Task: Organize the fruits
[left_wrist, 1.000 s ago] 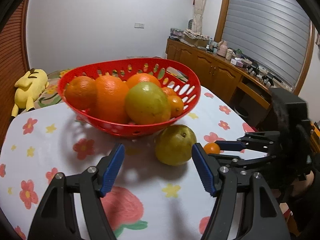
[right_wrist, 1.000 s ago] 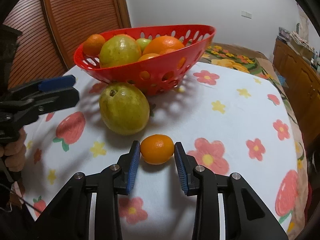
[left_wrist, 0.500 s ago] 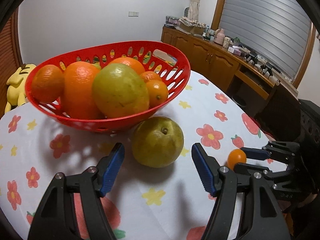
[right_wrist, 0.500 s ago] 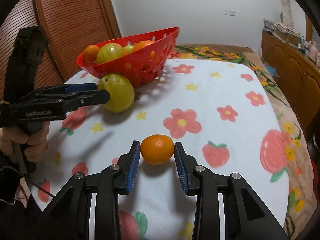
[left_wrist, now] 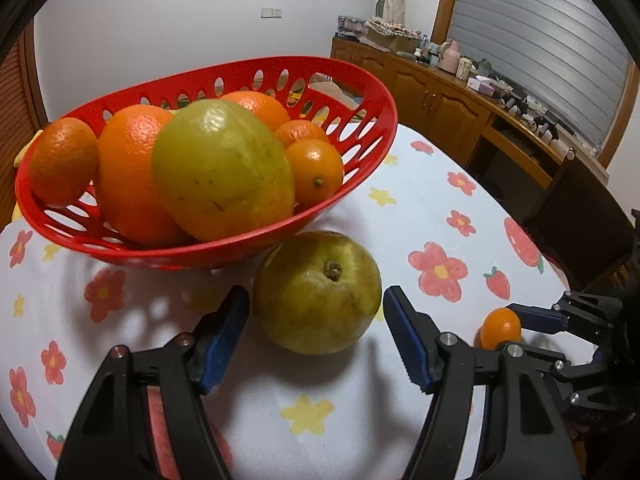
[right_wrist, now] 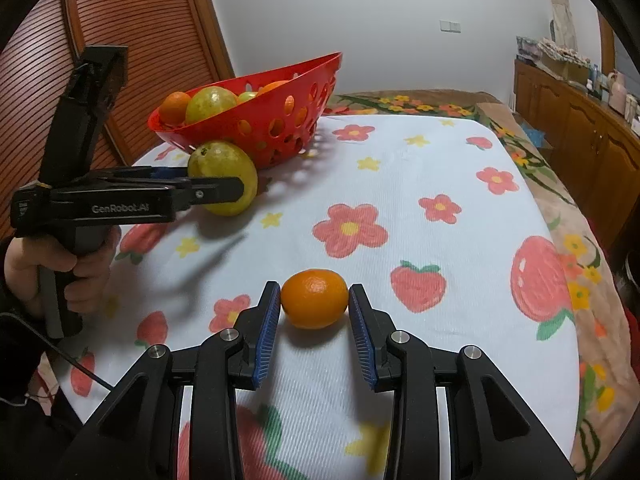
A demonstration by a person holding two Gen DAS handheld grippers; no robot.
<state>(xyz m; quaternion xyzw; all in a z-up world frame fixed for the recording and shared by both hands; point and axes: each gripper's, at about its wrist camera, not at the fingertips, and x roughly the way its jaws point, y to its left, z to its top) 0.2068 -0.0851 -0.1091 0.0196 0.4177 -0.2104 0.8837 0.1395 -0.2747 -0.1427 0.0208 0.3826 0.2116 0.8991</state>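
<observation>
- Floral cloth covers the desk (right_wrist: 420,248), white with red flowers, yellow stars and strawberries; its right edge drops off toward a wooden sideboard (left_wrist: 452,100) at 2 o'clock in the left wrist view, with open cloth between.
- Red slotted basket (left_wrist: 360,92) stands at 11 o'clock in the right wrist view, near the desk's far left corner, holding one large yellow-green fruit (left_wrist: 224,172) and at least five oranges.
- One pear (left_wrist: 318,292), dull green-yellow with a brown stem end, lies on the cloth just beside the basket, between the wide-spread jaws of the left gripper (left_wrist: 316,336), untouched.
- One small glossy mandarin (right_wrist: 315,298) sits at 12 o'clock before the right gripper (right_wrist: 314,312), its narrower jaws flanking it with slim gaps.
</observation>
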